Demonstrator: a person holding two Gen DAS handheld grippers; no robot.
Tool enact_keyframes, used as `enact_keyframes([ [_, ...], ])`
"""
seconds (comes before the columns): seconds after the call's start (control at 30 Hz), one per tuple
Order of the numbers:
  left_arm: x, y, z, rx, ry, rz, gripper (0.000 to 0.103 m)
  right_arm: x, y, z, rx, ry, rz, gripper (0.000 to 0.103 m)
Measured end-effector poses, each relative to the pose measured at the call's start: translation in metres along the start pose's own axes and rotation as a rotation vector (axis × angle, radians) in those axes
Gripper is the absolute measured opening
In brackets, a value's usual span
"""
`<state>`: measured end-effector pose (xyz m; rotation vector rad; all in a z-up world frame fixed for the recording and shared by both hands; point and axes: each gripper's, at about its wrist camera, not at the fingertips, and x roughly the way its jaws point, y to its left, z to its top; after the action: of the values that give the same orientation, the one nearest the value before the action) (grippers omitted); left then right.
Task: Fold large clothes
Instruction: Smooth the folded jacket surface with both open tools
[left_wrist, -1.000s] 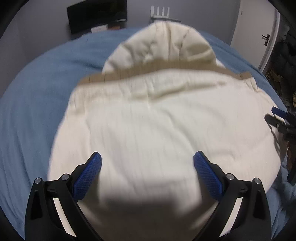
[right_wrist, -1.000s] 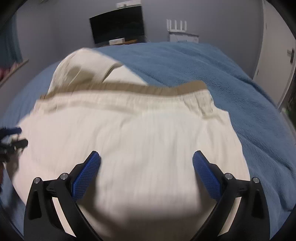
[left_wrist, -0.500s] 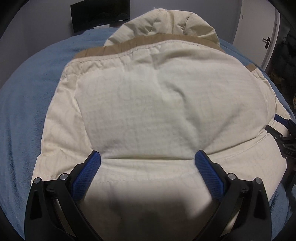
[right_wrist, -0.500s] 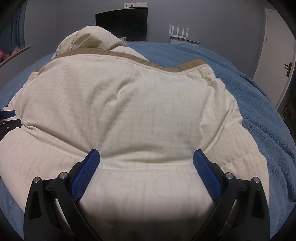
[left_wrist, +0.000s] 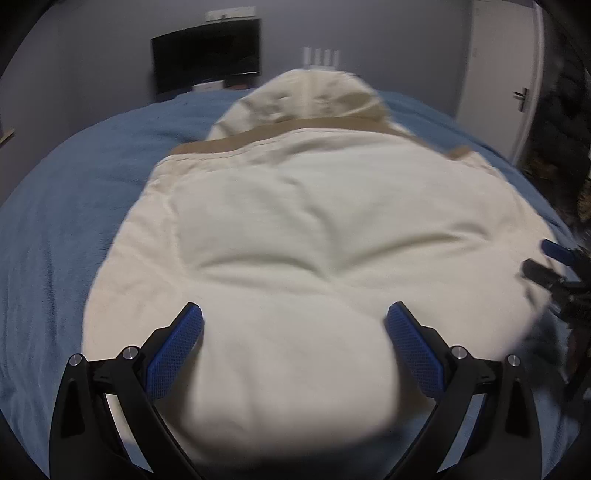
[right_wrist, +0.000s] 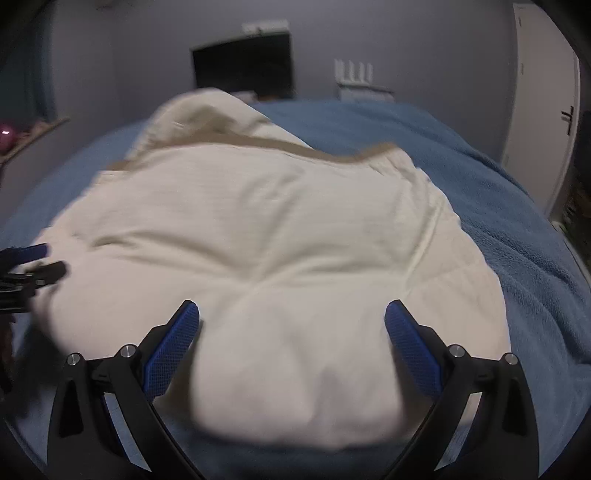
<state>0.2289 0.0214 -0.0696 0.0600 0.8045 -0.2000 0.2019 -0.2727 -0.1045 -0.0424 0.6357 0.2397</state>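
Note:
A cream hooded jacket (left_wrist: 314, 229) with a tan band lies folded on the blue bed cover; it also shows in the right wrist view (right_wrist: 266, 240). Its hood (left_wrist: 310, 96) points to the far side. My left gripper (left_wrist: 293, 343) is open, its blue pads astride the near edge of the jacket, holding nothing. My right gripper (right_wrist: 291, 341) is open too, over the near edge further right. Each gripper shows in the other's view: the right gripper (left_wrist: 554, 266) at the jacket's right side, the left gripper (right_wrist: 26, 266) at its left side.
The blue bed cover (left_wrist: 62, 229) spreads all around the jacket. A dark monitor (left_wrist: 207, 55) and a white router (right_wrist: 352, 72) stand by the far grey wall. A white door (right_wrist: 543, 110) is at the right.
Both grippers have pulled back and up from the jacket. The near fold, which filled the views half a second ago, now lies flatter and further off. Both stay open.

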Motion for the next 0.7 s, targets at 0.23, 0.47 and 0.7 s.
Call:
enact_keyframes([
  [0.23,0.003,-0.029,-0.016,0.059,0.035,0.014,0.098,0.002,0.005,-0.023,-0.085,0.043,-0.028,0.096],
  [0.47,0.022,-0.031,-0.024,0.105,0.058,0.041,0.098,0.018,0.006,-0.043,-0.136,0.09,-0.048,0.096],
  [0.7,0.028,-0.032,-0.028,0.107,0.066,0.039,0.098,0.024,0.005,-0.046,-0.135,0.097,-0.042,0.097],
])
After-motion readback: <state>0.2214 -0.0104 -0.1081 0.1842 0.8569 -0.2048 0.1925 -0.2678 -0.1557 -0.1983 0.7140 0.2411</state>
